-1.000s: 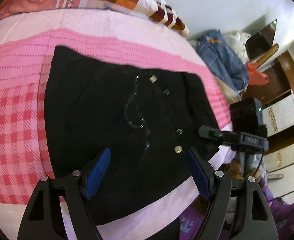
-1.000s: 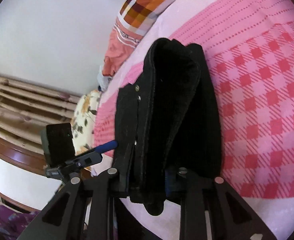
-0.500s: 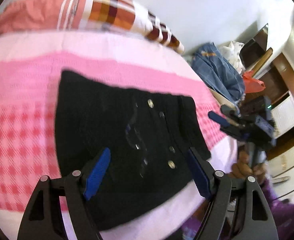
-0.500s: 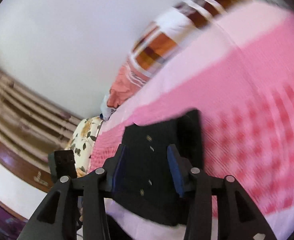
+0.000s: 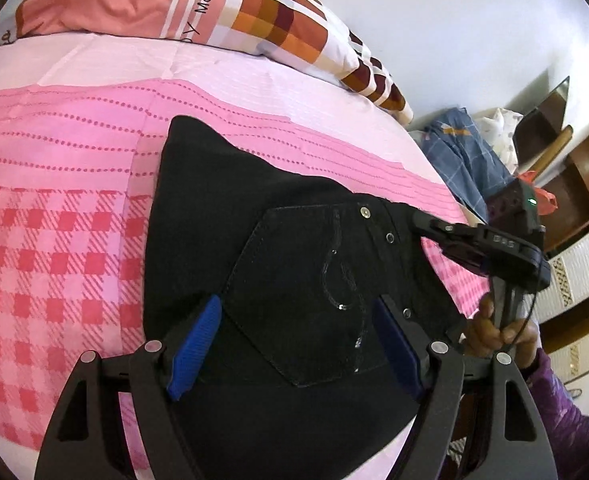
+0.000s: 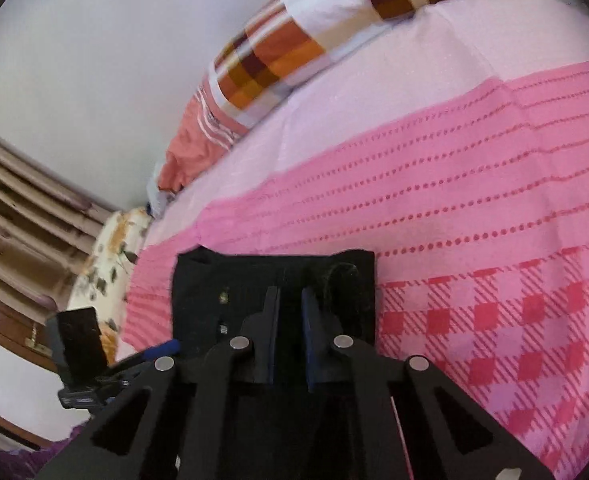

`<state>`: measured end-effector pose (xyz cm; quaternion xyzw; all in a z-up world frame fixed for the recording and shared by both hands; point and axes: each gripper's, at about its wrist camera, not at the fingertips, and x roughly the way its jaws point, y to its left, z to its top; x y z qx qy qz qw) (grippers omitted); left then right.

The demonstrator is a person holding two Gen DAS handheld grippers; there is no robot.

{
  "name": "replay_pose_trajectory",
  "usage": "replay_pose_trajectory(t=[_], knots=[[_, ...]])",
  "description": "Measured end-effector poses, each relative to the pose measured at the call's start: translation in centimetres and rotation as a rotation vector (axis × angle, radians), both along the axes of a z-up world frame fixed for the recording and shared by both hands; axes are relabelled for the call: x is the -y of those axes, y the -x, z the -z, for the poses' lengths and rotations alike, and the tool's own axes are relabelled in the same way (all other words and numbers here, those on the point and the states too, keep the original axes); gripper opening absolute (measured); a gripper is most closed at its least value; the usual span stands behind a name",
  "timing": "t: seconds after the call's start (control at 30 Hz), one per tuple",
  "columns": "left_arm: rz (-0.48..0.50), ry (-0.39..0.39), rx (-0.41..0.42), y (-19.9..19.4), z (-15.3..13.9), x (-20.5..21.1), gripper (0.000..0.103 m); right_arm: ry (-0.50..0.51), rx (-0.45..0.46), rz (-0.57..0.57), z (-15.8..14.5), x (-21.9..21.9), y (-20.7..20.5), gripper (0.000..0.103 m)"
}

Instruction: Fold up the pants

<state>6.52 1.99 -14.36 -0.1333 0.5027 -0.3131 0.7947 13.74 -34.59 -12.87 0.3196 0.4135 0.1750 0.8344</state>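
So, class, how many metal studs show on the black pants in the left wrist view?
3 studs on the pants: one at the far edge, one just nearer, one beside the left gripper. More may hide behind that gripper.

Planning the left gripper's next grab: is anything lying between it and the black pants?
Nothing visible. The left gripper hangs directly over the pants, jaws wide, only bare black fabric between them; the right gripper sits off at their far edge.

A bed (image 5: 94, 152) with a pink checked cover stood against a plain white wall (image 5: 454, 20), a patchwork pillow (image 5: 278, 20) at its head. Brown wooden cupboards (image 5: 586, 208) and a heap of blue cloth (image 5: 466, 160) lay beyond the bed's far side.
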Motion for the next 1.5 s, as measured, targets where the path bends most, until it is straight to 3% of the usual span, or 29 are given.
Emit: replay_pose_trajectory(t=[0.17, 0.33, 0.43, 0.57, 0.73, 0.77, 0.9, 1.23, 1.5], knots=[[-0.002, -0.085, 0.124, 0.5, -2.4, 1.0, 0.078, -0.009, 0.13, 0.037, -2.7, -1.1, 3.1, 0.032], [0.021, -0.205, 0.154, -1.2, -2.3, 2.8, 0.078, 0.053, 0.079, -0.036, -1.1, -4.2, 3.3, 0.032], [0.034, -0.301, 0.151, -2.2, -1.1, 3.6, 0.078, 0.168, 0.033, -0.054, 1.3, -5.3, 4.2, 0.021], [0.02, -0.368, 0.183, -2.1, -1.0, 4.0, 0.078, 0.084, 0.018, -0.034, 1.5, -4.0, 4.7, 0.02], [0.001, -0.472, 0.247, -1.5, -1.4, 4.4, 0.078, 0.093, 0.106, 0.013, -1.9, -3.9, 6.2, 0.045], [0.005, -0.478, 0.248, -1.4, -1.4, 4.5, 0.078, 0.107, 0.114, 0.017, -2.4, -3.9, 6.4, 0.052], [0.007, -0.489, 0.244, -1.3, -1.1, 4.6, 0.079, 0.129, 0.112, 0.05, -3.1, -3.1, 7.0, 0.064], [-0.002, -0.543, 0.262, -1.0, -1.1, 4.5, 0.081, 0.106, -0.03, 0.103, 0.5, -1.3, 6.8, 0.071], [-0.011, -0.55, 0.251, -1.2, -0.9, 4.0, 0.082, 0.116, -0.038, 0.079, 0.6, -2.1, 6.7, 0.075]])
